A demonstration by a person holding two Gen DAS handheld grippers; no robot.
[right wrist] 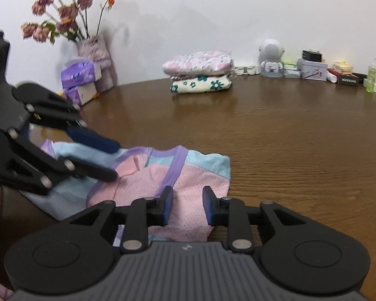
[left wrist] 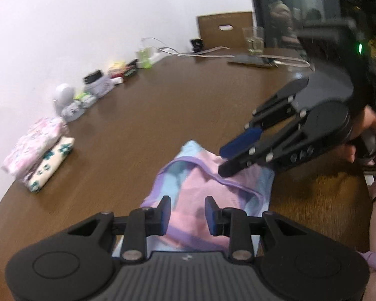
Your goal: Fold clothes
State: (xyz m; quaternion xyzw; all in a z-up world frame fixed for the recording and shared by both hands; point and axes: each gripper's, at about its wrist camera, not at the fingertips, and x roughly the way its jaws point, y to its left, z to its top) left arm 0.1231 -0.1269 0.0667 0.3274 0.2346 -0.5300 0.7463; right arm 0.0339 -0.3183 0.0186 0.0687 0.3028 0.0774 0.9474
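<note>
A small pink, light-blue and purple garment lies rumpled on the brown wooden table, close to its near edge. My left gripper hovers low over one side of it. Its jaws stand partly apart, and cloth shows below the gap with no pad pressing on it. From the other side comes my right gripper, also partly apart. Its lower fingertip is at the garment's purple-trimmed edge, and nothing is pinched.
Two folded floral garments are stacked at the wall side of the table. Along the wall stand a white astronaut figure, small boxes and bottles, tissue packs and a vase of dried flowers. A glass and a phone lie farther off.
</note>
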